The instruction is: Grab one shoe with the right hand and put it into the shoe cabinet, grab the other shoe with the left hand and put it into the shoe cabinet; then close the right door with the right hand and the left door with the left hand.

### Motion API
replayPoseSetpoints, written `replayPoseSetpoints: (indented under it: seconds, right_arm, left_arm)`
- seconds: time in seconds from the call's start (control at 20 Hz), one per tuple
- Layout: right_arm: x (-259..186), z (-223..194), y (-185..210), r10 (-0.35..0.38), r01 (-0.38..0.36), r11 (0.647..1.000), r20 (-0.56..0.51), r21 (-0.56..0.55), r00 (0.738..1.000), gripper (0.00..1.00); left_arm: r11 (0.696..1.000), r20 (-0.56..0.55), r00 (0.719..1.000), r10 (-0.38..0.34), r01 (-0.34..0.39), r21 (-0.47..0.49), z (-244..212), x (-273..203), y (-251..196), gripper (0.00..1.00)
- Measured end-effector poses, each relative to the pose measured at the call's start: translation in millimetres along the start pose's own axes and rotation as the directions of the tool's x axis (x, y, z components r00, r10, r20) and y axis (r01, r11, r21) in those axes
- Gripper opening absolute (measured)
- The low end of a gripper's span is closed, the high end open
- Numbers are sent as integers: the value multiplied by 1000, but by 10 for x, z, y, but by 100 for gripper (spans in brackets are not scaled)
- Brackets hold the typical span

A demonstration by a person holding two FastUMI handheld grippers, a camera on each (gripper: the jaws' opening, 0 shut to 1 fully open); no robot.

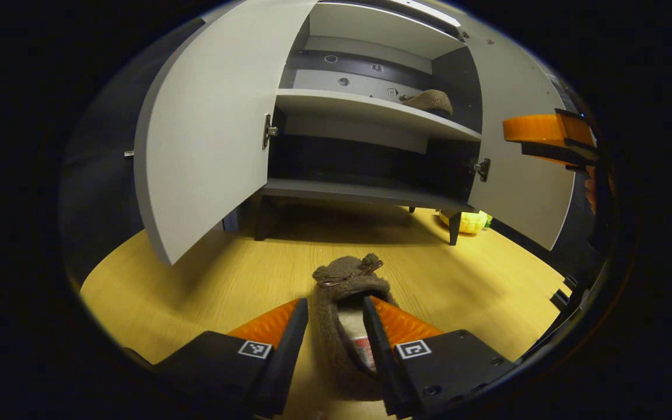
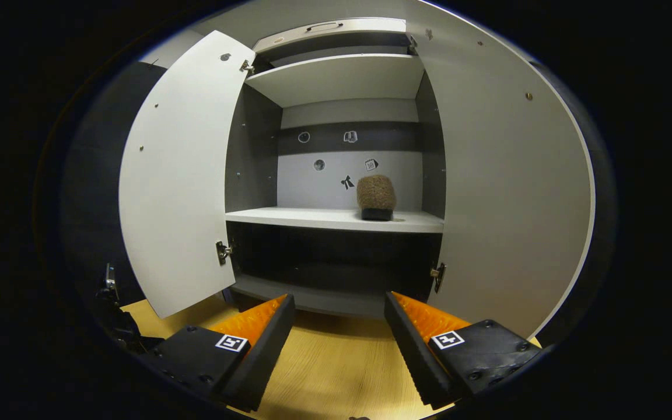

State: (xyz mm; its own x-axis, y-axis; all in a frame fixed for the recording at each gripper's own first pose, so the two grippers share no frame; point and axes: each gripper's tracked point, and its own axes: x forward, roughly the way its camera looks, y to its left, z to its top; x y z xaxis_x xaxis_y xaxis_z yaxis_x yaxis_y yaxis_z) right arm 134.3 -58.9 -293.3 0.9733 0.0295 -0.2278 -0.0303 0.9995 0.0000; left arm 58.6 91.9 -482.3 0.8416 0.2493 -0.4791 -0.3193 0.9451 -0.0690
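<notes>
Shoe (image 1: 342,315) number two, a fuzzy brown slipper, lies on the wooden floor (image 1: 196,291) between the fingers of the left gripper (image 1: 336,326); whether both press on it I cannot tell. Bare floor stretches ahead to the shoe cabinet (image 1: 365,192), both doors swung wide. A yellow object (image 1: 469,221) sits under the cabinet's right corner. In the right gripper view, the right gripper (image 2: 340,326) hangs with jaws apart, and the first shoe (image 2: 376,198) rests on the middle shelf (image 2: 312,219), right of centre.
</notes>
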Motion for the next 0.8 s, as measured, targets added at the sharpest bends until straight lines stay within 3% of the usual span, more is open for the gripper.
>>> replayPoseSetpoints:
  seconds: [0.05,0.1,0.15,0.2,0.25,0.6,0.7,0.75,0.8]
  right_arm:
    - [16,-44,14,6,-6,1000,-13,1,1000,98]
    - [29,-71,22,9,-9,1000,-22,-3,1000,98]
    - [49,-86,13,11,-11,1000,-27,-11,1000,98]
    - [65,-98,12,14,-15,1000,-31,-19,999,98]
    - [88,-105,5,16,-17,999,-35,-28,999,98]
    - [366,-203,-108,10,-13,999,-68,-48,998,98]
    - [443,-262,-119,11,-15,999,-85,-44,996,98]
    - [484,-275,-113,14,-18,999,-92,-44,996,98]
    - [522,-279,-113,15,-20,999,-96,-47,995,98]
  left_arm:
    - [1000,-11,1000,3,-3,5,-28,54,25,49]
    - [1000,-21,1000,11,-11,8,-59,111,64,51]
    - [1000,-34,999,8,-8,3,-86,174,75,45]
    - [1000,-44,999,3,-3,-11,-105,232,73,48]
    - [1000,-52,999,-5,4,-25,-120,286,65,38]
    - [1000,-84,996,-1,2,13,-122,631,123,32]
    - [999,-88,996,1,3,50,-102,697,164,24]
    - [998,-92,996,-1,7,61,-94,715,176,13]
    - [998,-95,995,-8,14,65,-93,725,174,10]
